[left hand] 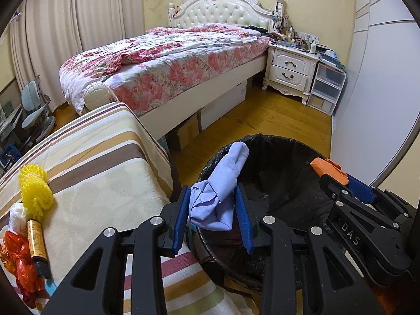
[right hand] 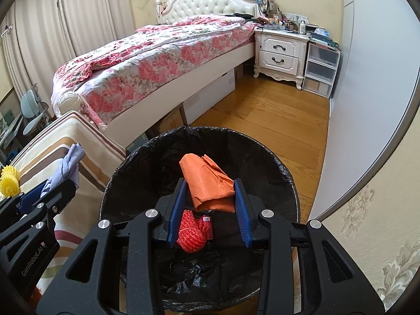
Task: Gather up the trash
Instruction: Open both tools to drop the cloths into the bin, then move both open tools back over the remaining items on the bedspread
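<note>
My left gripper (left hand: pixel 213 204) is shut on a crumpled light blue paper (left hand: pixel 219 186) and holds it over the near left rim of the bin (left hand: pixel 262 141), which has a black bag liner. My right gripper (right hand: pixel 210 199) is shut on a crumpled orange paper (right hand: pixel 210 181) above the open bin (right hand: pixel 147 147). A red net ball (right hand: pixel 190 233) and a small red item lie inside the bin. On the striped cloth (left hand: pixel 99 162) at the left lie a yellow foam net (left hand: pixel 35 189), a brown bottle (left hand: pixel 38 246), a red-orange wrapper (left hand: pixel 19 262) and a white tissue (left hand: pixel 17 216).
A bed with a floral cover (left hand: pixel 168 60) stands behind, with boxes under it. A white nightstand (left hand: pixel 291 71) and plastic drawers (left hand: pixel 326 89) are at the far right. Wooden floor (right hand: pixel 275 120) lies beyond the bin. A white wardrobe wall (right hand: pixel 372 92) runs along the right.
</note>
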The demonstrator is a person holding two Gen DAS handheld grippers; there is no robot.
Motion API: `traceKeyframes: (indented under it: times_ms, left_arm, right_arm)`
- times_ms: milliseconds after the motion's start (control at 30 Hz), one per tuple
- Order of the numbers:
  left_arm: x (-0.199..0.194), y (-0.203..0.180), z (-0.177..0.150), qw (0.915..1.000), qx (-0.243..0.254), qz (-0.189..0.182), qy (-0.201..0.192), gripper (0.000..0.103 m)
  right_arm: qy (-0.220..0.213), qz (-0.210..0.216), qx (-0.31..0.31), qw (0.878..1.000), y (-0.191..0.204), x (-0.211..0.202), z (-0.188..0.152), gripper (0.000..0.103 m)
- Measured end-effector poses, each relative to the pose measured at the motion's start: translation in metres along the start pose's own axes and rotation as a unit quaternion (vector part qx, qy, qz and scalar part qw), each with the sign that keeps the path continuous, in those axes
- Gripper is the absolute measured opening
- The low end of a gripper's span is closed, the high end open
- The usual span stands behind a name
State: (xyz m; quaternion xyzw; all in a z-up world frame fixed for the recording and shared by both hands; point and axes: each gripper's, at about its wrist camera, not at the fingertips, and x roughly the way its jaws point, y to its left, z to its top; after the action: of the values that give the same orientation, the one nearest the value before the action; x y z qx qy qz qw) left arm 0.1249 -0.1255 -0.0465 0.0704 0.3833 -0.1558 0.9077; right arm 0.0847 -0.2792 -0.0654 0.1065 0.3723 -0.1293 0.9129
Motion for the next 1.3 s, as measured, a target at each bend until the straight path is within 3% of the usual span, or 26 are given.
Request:
traceKeyframes:
  times_ms: [167,233,500,667,933,1300]
  left_arm:
    - [0.003,-0.001,0.000,1.0000,-0.006,0.002,0.005,0.039]
    - [0.002,0.001,0.001,0.9999,-0.014,0.003,0.003,0.059]
    - [-0.010,0.007,0.000,0.9996,-0.021,0.013,-0.010,0.069]
    - [-0.022,0.015,-0.002,0.9993,-0.029,0.019,-0.017,0.070]
    - [-0.047,0.041,-0.012,0.9981,-0.045,0.036,-0.023,0.070]
    - [-0.091,0.086,-0.053,0.9937,-0.078,0.077,-0.023,0.070]
  right_arm:
    - [-0.003,-0.008,0.008,1.000,-0.003,0.004,0.000,0.039]
    - [-0.003,-0.012,0.010,1.000,-0.003,0.004,-0.001,0.044]
    - [-0.010,-0.021,0.012,1.000,-0.006,-0.006,-0.002,0.046]
    - [-0.018,-0.021,0.008,1.000,-0.001,-0.017,-0.002,0.056]
    - [-0.025,-0.002,-0.012,1.000,0.019,-0.037,-0.009,0.056]
    - [-0.008,0.045,-0.058,0.997,0.068,-0.059,-0.038,0.056]
